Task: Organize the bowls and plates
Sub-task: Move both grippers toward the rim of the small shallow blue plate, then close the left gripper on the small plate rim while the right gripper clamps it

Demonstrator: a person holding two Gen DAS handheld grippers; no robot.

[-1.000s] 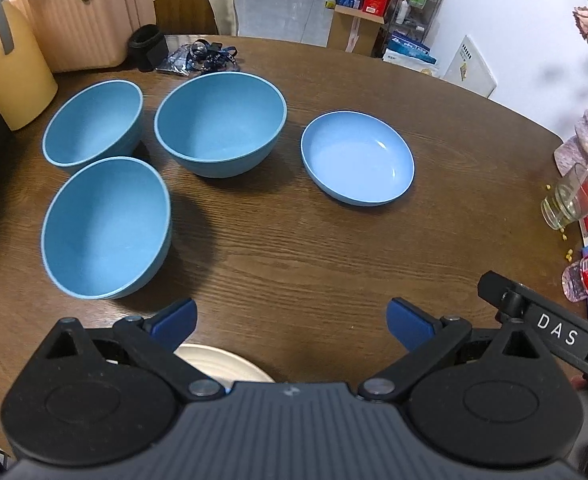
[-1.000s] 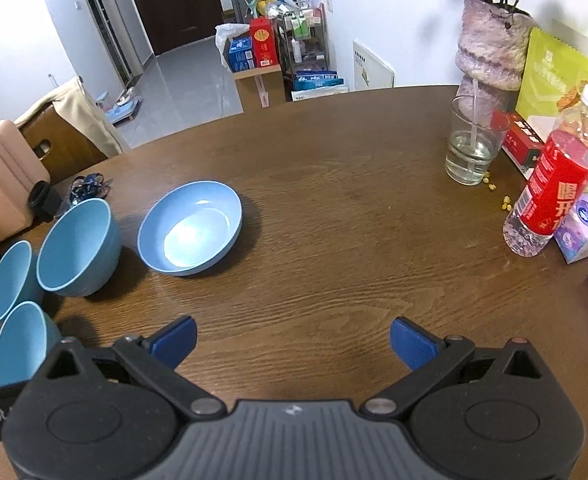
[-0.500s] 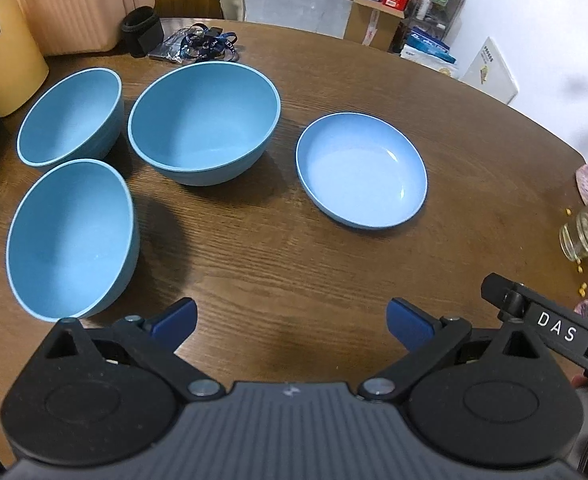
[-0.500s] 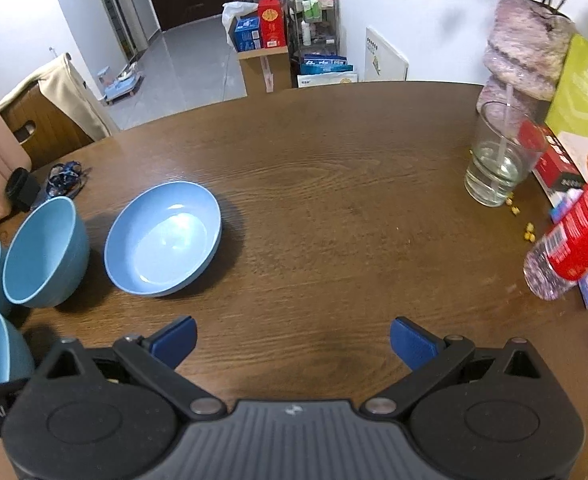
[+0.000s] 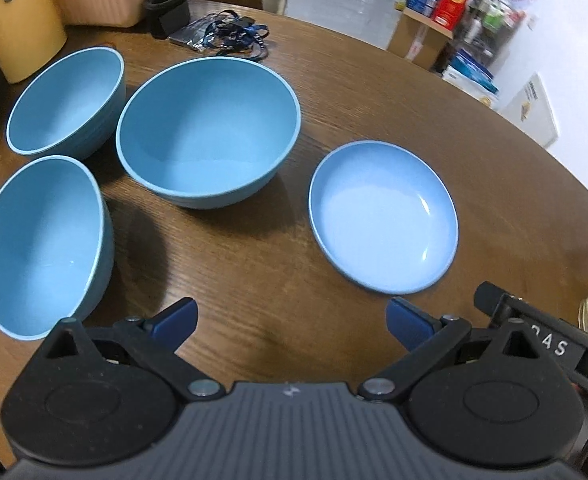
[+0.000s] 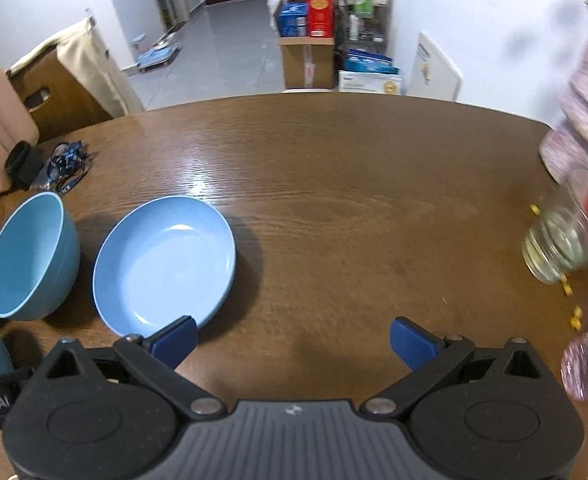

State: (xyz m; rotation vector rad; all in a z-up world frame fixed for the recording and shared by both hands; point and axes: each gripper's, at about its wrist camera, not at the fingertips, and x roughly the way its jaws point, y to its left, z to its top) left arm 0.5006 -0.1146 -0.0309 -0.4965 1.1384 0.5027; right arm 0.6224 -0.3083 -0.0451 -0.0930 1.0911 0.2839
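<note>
On the round dark-brown wooden table (image 5: 334,92), seen from the left wrist camera, the leftmost dishes are two small, deep blue bowls, one at the near left edge (image 5: 42,244) and one behind it (image 5: 68,100), standing just beside each other and both empty. To their right stands a large, deep blue bowl (image 5: 210,128), also empty, close to the two small ones; whether their rims touch cannot be told. Further right, apart from the bowls, lies a shallow light-blue plate (image 5: 382,216) with nothing on it, only a glint of light on its glaze. Behind the bowls, at the table's far edge, lie a black cylindrical cup (image 5: 166,8) and a tangle of blue lanyards (image 5: 234,34). The left gripper (image 5: 290,320) hovers above bare wood in front of the large bowl and the plate, its blue-tipped fingers spread wide and holding nothing. In the right wrist view, the right gripper (image 6: 294,340) also has its fingers spread wide and empty; its left finger (image 6: 176,338) overlaps the near rim of the plate in the picture, though contact cannot be judged. At the far right of that view, blurred, stands a clear drinking glass (image 6: 558,248) whose contents cannot be made out, with small yellow bits (image 6: 574,316) scattered on the wood beside it.
</note>
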